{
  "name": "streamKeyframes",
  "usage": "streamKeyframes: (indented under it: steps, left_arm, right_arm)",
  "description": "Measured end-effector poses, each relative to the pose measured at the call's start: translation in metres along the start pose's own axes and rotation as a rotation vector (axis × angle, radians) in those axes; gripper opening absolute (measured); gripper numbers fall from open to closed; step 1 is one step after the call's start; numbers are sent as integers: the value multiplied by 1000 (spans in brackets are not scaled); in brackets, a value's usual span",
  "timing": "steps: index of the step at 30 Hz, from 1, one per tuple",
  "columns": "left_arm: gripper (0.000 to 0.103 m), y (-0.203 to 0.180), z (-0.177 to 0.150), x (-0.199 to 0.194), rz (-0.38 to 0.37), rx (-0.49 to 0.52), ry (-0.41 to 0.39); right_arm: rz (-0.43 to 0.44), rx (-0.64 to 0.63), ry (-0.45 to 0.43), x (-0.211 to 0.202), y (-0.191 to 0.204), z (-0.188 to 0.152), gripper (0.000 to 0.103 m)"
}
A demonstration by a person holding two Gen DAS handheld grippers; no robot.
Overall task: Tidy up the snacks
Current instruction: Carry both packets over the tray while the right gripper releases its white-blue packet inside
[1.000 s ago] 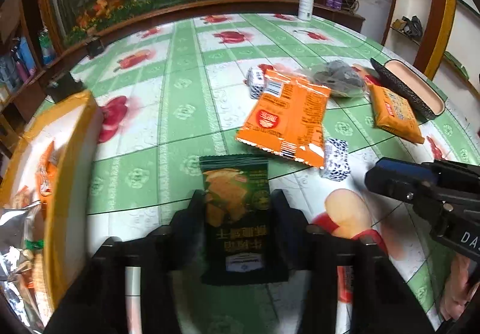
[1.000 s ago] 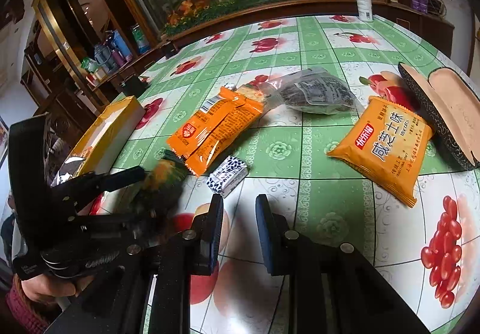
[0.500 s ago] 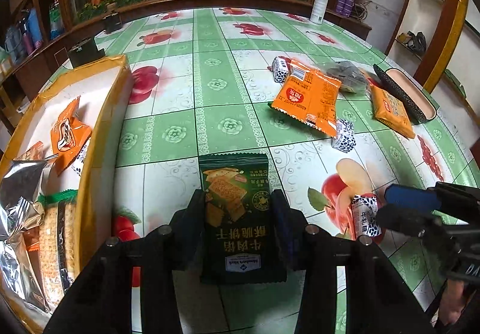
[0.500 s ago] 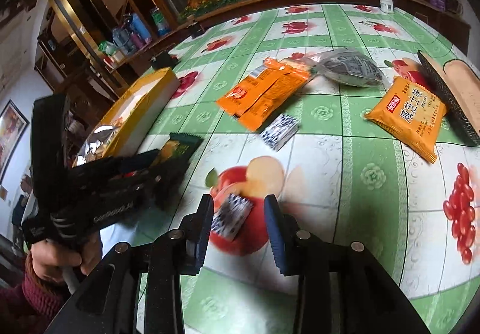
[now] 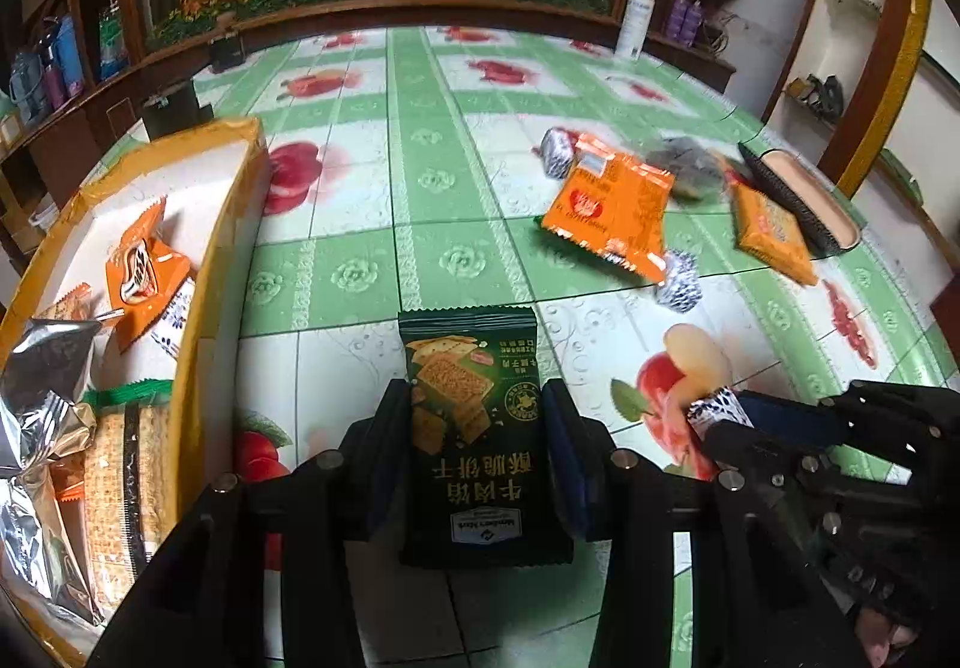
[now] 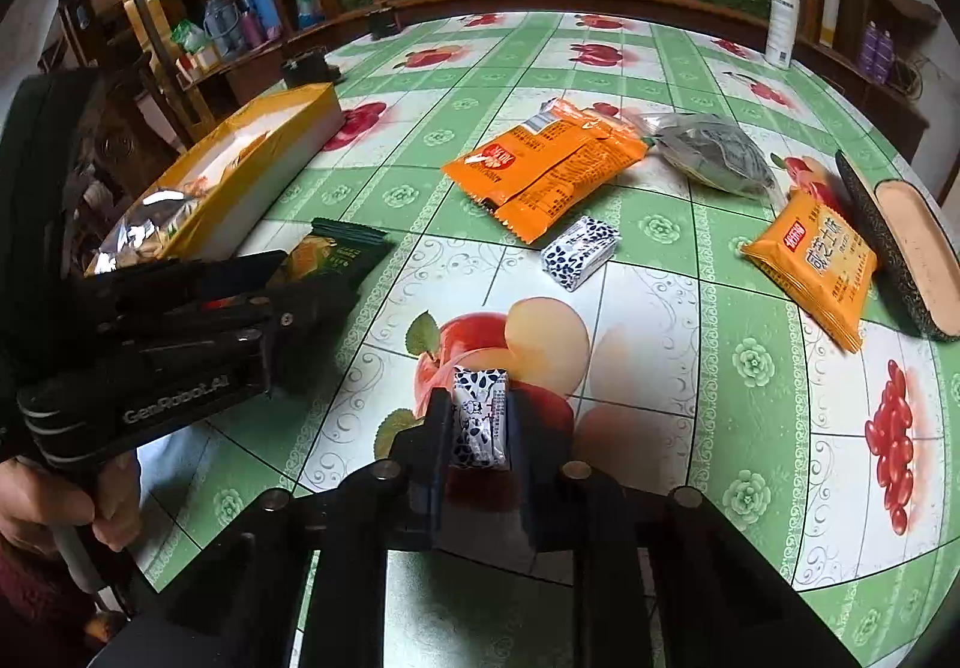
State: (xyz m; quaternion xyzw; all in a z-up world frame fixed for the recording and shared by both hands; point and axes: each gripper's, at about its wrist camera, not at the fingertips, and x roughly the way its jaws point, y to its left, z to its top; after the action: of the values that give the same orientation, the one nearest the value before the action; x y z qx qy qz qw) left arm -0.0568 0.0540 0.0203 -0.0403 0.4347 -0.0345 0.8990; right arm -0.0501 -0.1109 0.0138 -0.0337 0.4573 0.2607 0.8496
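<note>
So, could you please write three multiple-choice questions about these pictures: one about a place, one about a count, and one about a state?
1. Where is the yellow box as seen in the left wrist view?
A. At the left edge of the table
B. Beside the glasses case
C. Under the orange packs

2. How many small blue-and-white patterned packets appear in the right wrist view?
A. One
B. Two
C. Four

3. What is the state of the left gripper?
A. Open above the table
B. Shut on an orange pack
C. Shut on the dark green cracker pack

Answers:
1. A, the box stands at the left, with snacks already inside it.
2. B, one packet sits between the right gripper's fingers, another lies on the table.
3. C, both fingers press the sides of the dark green cracker pack.
</note>
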Motion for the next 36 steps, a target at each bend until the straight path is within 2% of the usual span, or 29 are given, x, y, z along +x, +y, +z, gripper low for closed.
streamKeyframes:
  steps: [9,17,27,36]
  left_arm:
    - [43,0,1,-21,-32,-7,-41]
    - [43,23,9,-59,-45,-61,-120]
    - [43,97,0,-94,26,-205,-197]
    - [44,167,-20,-98,101,-347,-202]
  right_arm:
    - [23,30,-43,-15,-1,8,20]
    - [99,19,-62,-23,21,25,20]
    - [174,-82,-79,-18,87,58,20]
    - [267,-124,-43,15,147,90,21]
